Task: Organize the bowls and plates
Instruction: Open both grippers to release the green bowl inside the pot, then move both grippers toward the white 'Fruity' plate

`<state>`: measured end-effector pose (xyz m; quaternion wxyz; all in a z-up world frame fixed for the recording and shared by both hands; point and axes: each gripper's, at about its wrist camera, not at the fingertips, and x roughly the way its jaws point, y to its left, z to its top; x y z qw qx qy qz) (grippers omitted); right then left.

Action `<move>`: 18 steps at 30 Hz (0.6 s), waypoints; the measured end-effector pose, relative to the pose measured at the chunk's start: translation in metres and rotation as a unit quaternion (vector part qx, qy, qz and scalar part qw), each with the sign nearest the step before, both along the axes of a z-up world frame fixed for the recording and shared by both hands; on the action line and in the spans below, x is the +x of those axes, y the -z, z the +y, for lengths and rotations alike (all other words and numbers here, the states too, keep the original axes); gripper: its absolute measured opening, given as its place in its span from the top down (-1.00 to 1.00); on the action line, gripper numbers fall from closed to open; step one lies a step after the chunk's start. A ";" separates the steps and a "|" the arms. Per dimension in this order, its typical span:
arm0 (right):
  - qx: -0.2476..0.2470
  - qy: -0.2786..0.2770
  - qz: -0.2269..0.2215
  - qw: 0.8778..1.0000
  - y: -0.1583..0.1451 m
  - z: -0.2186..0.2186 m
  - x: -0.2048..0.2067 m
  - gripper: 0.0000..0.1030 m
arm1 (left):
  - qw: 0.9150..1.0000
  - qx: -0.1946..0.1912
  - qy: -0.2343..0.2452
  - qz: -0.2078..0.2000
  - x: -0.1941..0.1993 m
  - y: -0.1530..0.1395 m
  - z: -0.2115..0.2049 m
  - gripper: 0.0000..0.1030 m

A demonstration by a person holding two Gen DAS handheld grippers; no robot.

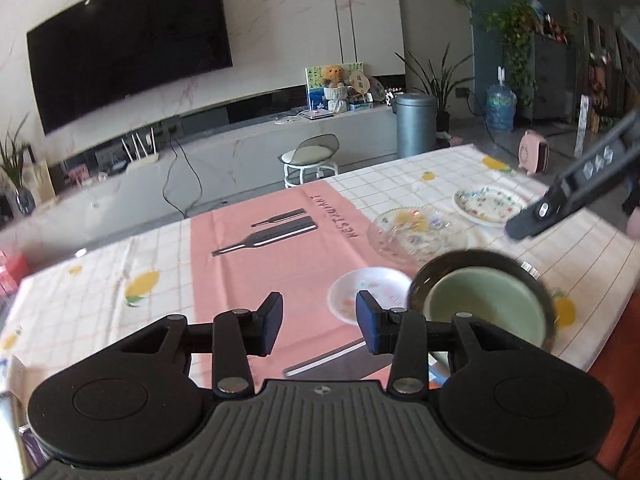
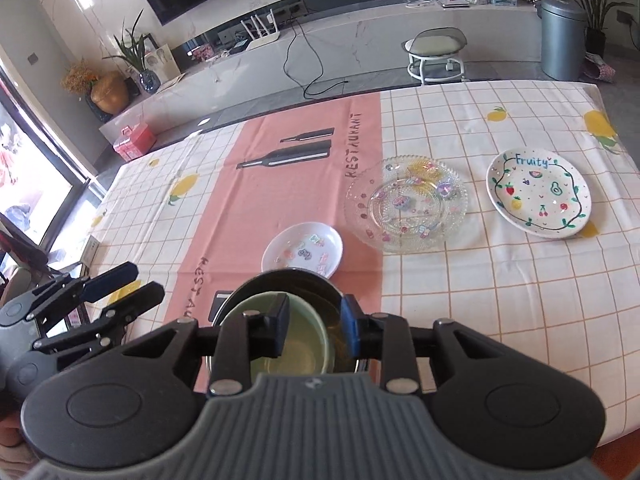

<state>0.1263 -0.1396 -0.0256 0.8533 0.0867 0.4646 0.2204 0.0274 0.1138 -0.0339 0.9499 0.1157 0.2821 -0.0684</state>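
A pale green bowl [image 2: 296,344] sits nested inside a dark bowl [image 2: 280,284] near the table's front edge; both also show in the left wrist view, green [image 1: 488,304] inside dark [image 1: 472,260]. My right gripper [image 2: 314,326] is open right above these bowls, holding nothing. My left gripper [image 1: 319,322] is open and empty over the pink runner, left of the bowls. A small white saucer [image 2: 302,250] lies just beyond the bowls. A clear glass plate [image 2: 406,202] and a white "Fruity" plate [image 2: 538,194] lie further right.
The table carries a checked cloth with lemons [image 2: 460,280] and a pink runner [image 2: 288,192]. Beyond the far edge stand a white stool [image 2: 436,54], a grey bin [image 2: 562,38] and a TV bench. A red box [image 2: 134,142] is on the floor at left.
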 end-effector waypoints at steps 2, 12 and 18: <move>0.000 0.012 -0.001 1.000 0.000 -0.004 0.000 0.43 | 0.999 0.048 0.007 -0.011 -0.005 0.012 0.011 0.07; -0.010 0.060 0.024 0.998 0.011 -0.015 0.001 0.42 | 0.974 0.223 -0.004 -0.050 -0.026 0.074 0.057 0.06; -0.020 0.088 0.028 0.996 0.017 -0.024 0.008 0.41 | 0.973 0.227 -0.015 -0.042 -0.028 0.081 0.067 0.03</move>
